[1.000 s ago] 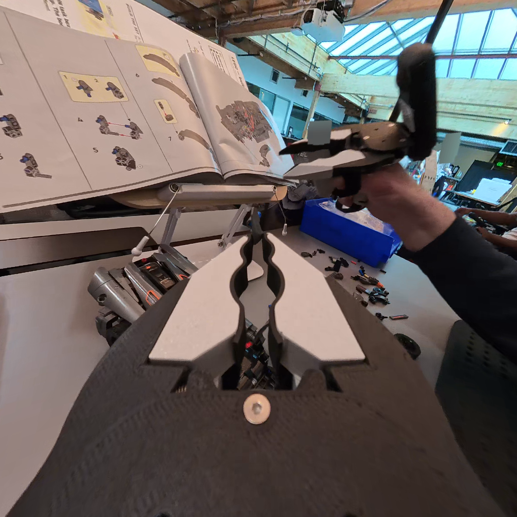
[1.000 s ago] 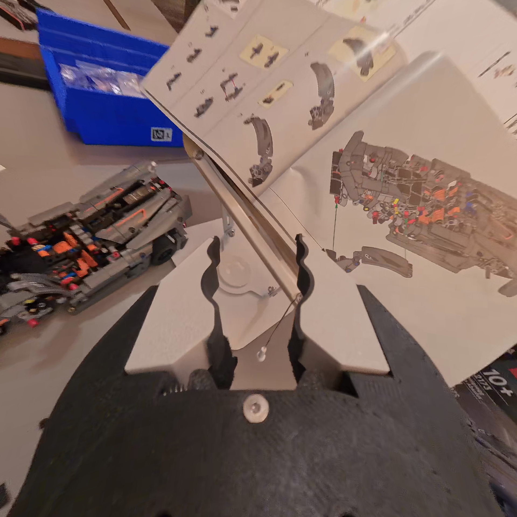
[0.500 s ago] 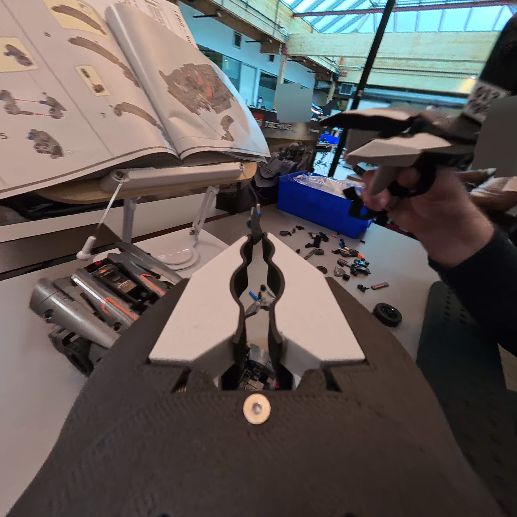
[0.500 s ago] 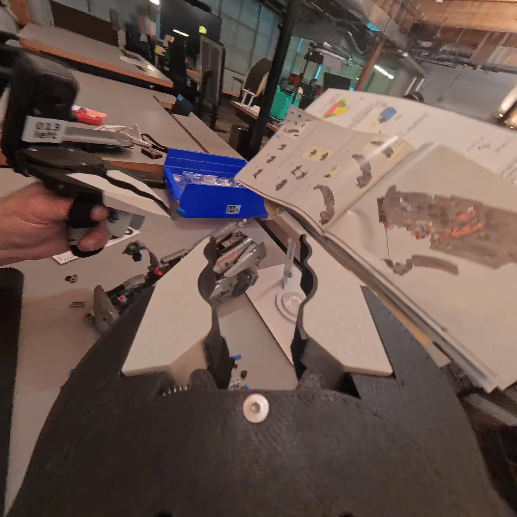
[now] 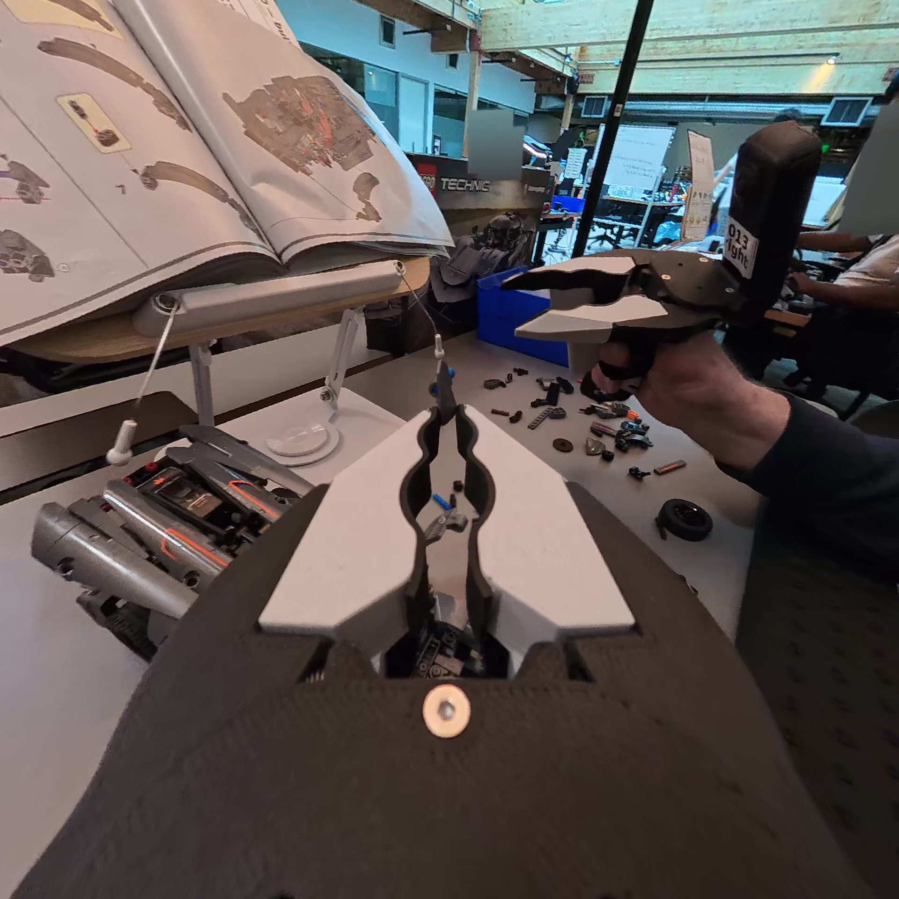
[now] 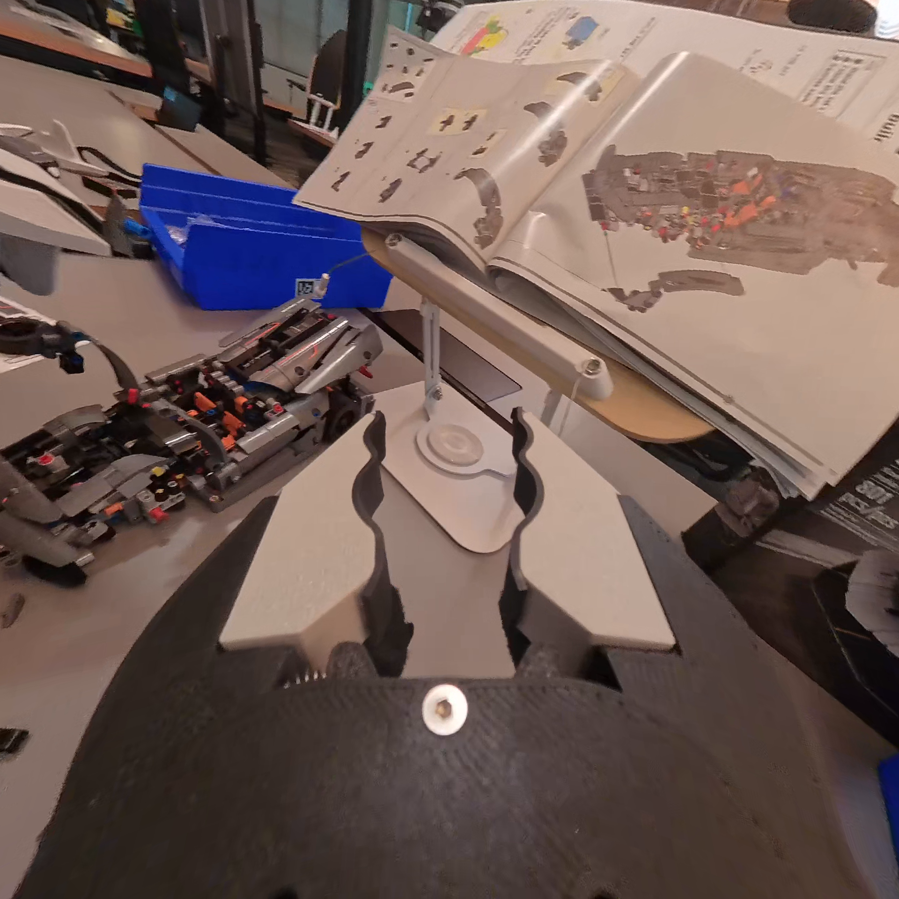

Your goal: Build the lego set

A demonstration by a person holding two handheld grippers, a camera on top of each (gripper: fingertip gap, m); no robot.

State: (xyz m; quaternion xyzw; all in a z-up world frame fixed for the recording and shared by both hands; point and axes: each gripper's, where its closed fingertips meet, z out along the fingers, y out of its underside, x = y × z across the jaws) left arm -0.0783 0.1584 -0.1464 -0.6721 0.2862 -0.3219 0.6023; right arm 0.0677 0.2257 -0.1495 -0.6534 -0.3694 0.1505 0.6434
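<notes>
The worktop (image 5: 559, 467) carried everything, largest first: the open instruction booklet (image 6: 632, 204) sat tilted on its stand (image 6: 496, 311), raised above the surface. Below and to its left lay the part-built grey Lego car (image 6: 204, 418), with orange and red pins showing in its open middle, resting on the worktop near the stand's round foot. A blue parts bin (image 6: 262, 253) stood behind the car.

The right gripper (image 6: 445, 438) was held above the stand's foot with its fingers apart and nothing between them; in the left wrist view it (image 5: 525, 306) was raised in a hand (image 5: 681, 389) above the scattered loose pieces (image 5: 598, 423). A lone black wheel (image 5: 683, 518) lay apart from them, nearer the person's sleeve.

The left gripper (image 5: 445, 413) had its fingers together on a small dark element with a blue pin (image 5: 442, 386), lifted clear of the worktop.

This looked like the checking step: a piece in hand, the page being consulted. The next move probably called for finding the matching spot on the car and steadying the model with the free gripper while the pin was pressed home squarely, since a small pin would twist easily in the fingers.
</notes>
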